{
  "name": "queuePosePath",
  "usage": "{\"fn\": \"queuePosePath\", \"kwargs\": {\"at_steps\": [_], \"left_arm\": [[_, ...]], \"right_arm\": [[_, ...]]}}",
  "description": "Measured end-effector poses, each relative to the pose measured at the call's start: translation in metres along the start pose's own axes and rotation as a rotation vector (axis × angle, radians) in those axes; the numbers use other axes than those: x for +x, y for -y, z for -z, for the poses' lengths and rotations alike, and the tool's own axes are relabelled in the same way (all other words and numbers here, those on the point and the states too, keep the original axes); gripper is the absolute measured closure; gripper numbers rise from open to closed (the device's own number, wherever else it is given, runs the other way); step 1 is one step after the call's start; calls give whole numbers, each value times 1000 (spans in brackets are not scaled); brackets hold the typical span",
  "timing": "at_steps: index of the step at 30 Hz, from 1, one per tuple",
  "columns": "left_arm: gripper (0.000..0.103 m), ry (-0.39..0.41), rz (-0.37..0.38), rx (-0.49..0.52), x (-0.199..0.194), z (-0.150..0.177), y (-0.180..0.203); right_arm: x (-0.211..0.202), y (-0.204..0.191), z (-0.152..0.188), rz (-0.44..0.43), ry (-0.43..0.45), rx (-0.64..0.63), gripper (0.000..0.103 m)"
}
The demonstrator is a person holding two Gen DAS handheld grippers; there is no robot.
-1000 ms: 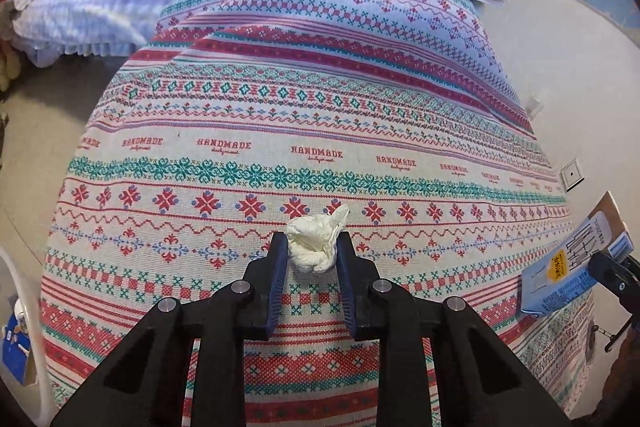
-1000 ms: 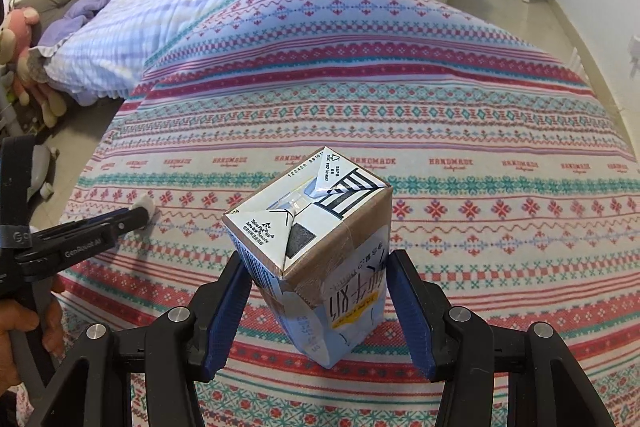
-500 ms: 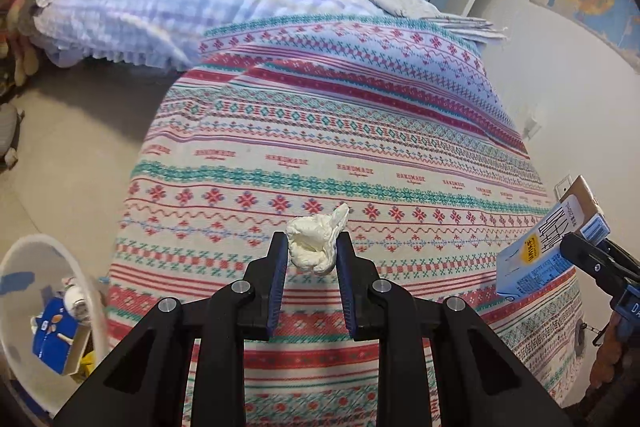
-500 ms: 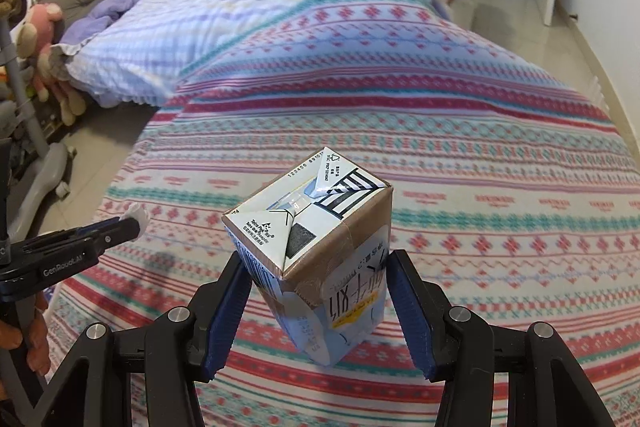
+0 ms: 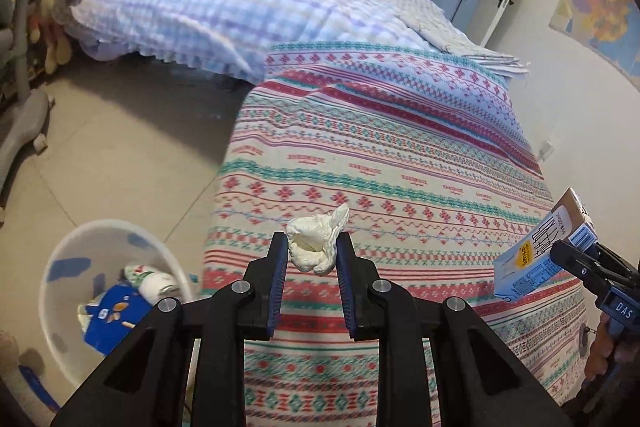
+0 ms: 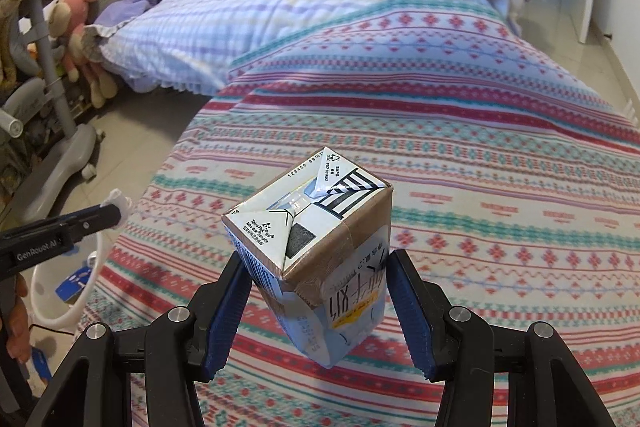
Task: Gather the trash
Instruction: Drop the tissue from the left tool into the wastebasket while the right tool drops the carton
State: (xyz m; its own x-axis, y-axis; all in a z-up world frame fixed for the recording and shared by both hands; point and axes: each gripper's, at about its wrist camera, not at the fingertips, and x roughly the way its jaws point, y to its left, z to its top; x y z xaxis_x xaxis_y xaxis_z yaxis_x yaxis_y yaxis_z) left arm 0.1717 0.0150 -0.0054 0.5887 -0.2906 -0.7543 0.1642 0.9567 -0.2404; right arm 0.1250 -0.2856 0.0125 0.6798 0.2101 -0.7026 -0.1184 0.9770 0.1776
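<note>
Both grippers have swung leftward and up off the patterned tablecloth (image 5: 400, 163) since a second ago; the floor and a white waste bin (image 5: 64, 259) have come into the left wrist view where only cloth showed before.

Left gripper (image 5: 312, 255): fingers closed most of the way, pinching a crumpled white tissue (image 5: 314, 243) between the blue pads. Tissue hangs in the air over the cloth's near left edge, clear of the surface. Grip unchanged across the frames.

Right gripper (image 6: 320, 291): fingers set wide, clamped on the sides of a small drink carton (image 6: 316, 247), which sits tilted with its folded top toward the camera. Carton held above the cloth, well apart from it. In the left wrist view the same carton (image 5: 536, 255) shows at far right, level with the tissue.

Bin stands on the floor just beside the surface's left edge, below and left of the left gripper. It already holds a blue packet (image 5: 110, 319) and some white wrappers. From the right wrist view, the bin rim (image 6: 92, 267) shows under the left gripper's tip.

Judgement: both pieces of trash are picked up and in transit; pick phase done, drop phase pending. Tissue is nearer the bin and likely goes first. Neither item is over the opening yet. Tissue is light and may cling to a pad on release.

Background: bed with checked quilt (image 5: 208, 7), plush toys.
</note>
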Motion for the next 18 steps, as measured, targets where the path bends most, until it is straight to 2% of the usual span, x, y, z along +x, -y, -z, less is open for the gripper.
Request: {"fn": "queuePosePath", "kwargs": {"at_steps": [13, 18], "left_arm": [[77, 2, -78, -93, -34, 21, -86], [77, -20, -101, -132, -42, 31, -117]], "right_arm": [[19, -48, 7, -64, -27, -49, 43], [24, -70, 13, -98, -40, -69, 43]]}}
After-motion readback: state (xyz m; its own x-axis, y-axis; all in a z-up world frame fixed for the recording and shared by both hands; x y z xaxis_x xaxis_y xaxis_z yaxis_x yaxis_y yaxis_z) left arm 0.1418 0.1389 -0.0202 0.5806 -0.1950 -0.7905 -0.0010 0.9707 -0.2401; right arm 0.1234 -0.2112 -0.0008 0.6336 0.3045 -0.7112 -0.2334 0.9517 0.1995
